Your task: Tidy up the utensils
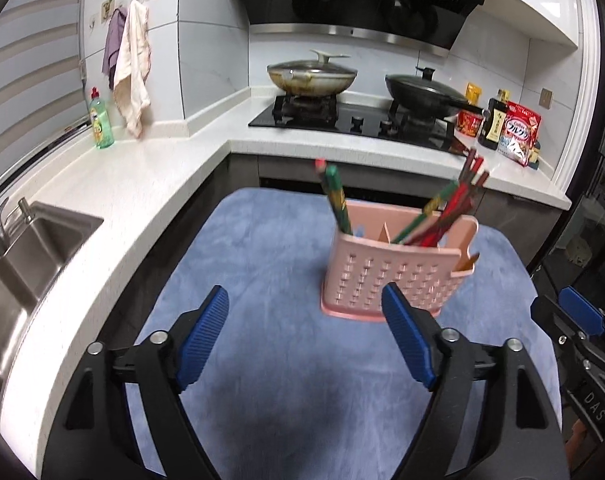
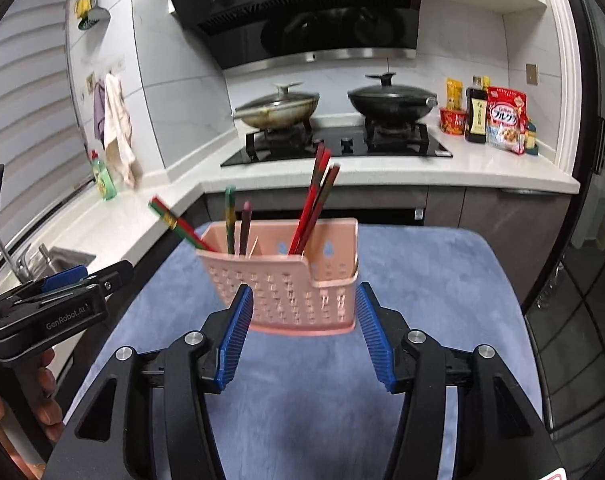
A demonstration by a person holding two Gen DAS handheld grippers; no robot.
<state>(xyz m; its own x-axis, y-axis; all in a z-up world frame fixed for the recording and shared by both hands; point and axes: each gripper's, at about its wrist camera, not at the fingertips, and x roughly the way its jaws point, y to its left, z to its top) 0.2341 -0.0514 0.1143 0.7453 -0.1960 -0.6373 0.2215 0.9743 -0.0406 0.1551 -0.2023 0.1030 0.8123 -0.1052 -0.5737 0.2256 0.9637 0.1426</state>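
In the left wrist view, the left gripper (image 1: 304, 334) is hovering over a blue cloth (image 1: 270, 264) that is covering the tabletop, its jaws standing wide apart with nothing between them. A pink perforated holder (image 1: 386, 276) is standing upright on the cloth just beyond the right-hand blue pad, and red and green chopsticks (image 1: 434, 216) are leaning in its compartments (one bundle at the left end, more at the right). The right gripper (image 1: 578, 316) is showing at the right edge. Behind, a white counter (image 1: 142, 184) is running round to a sink (image 1: 34, 248) and a stove with two lidded pans. In the right wrist view, the right gripper (image 2: 302, 336) is pointing at the holder (image 2: 286, 288), its jaws apart and framing the holder's lower front without pressing on it. Chopsticks (image 2: 312, 208) are sticking up from the holder, some tilting left. The left gripper (image 2: 58, 296) is hanging at the left edge, with fingers (image 2: 46, 404) gripping its handle.
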